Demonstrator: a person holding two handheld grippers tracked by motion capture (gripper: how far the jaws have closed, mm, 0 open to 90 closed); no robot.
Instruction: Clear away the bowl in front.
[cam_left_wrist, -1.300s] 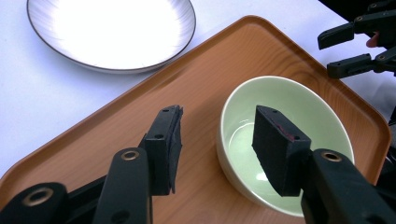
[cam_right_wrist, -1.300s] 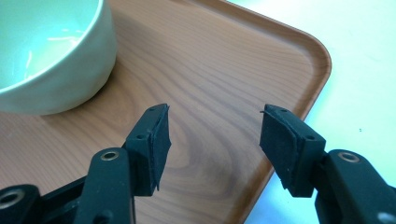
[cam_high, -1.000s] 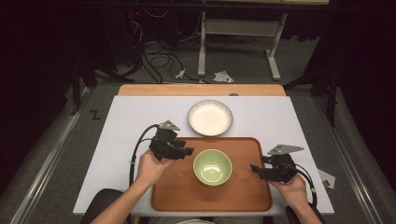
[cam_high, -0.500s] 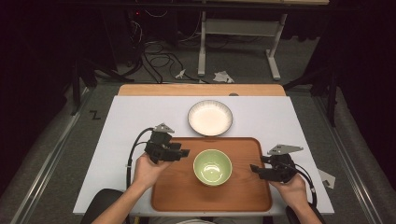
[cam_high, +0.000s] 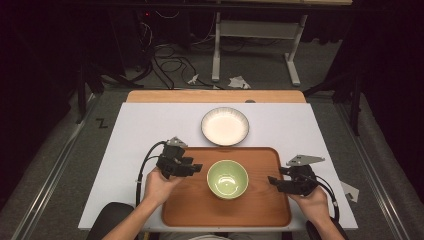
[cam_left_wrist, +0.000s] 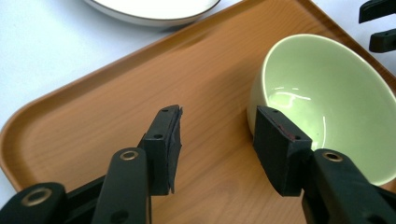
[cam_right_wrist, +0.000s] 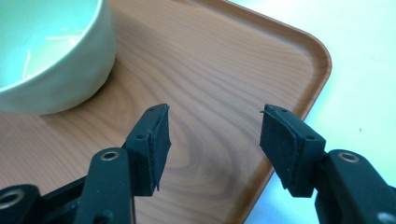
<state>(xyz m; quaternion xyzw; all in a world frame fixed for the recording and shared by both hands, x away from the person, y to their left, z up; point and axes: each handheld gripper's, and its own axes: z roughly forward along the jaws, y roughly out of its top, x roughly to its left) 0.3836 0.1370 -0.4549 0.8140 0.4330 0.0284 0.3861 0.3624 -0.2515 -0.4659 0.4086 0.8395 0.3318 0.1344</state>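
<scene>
Green bowl is sitting mid-tray, empty; glazed, so probably slippery, rigid, breakable. Rim looks like the best hold. Left gripper is standing wide just beside its wall; right gripper is gaping over the tray edge.

Two black handheld grippers: the left gripper and right gripper each carry a grey three-cornered plate, a trailing black cable and brass-ringed screws behind ridged black pads.
</scene>
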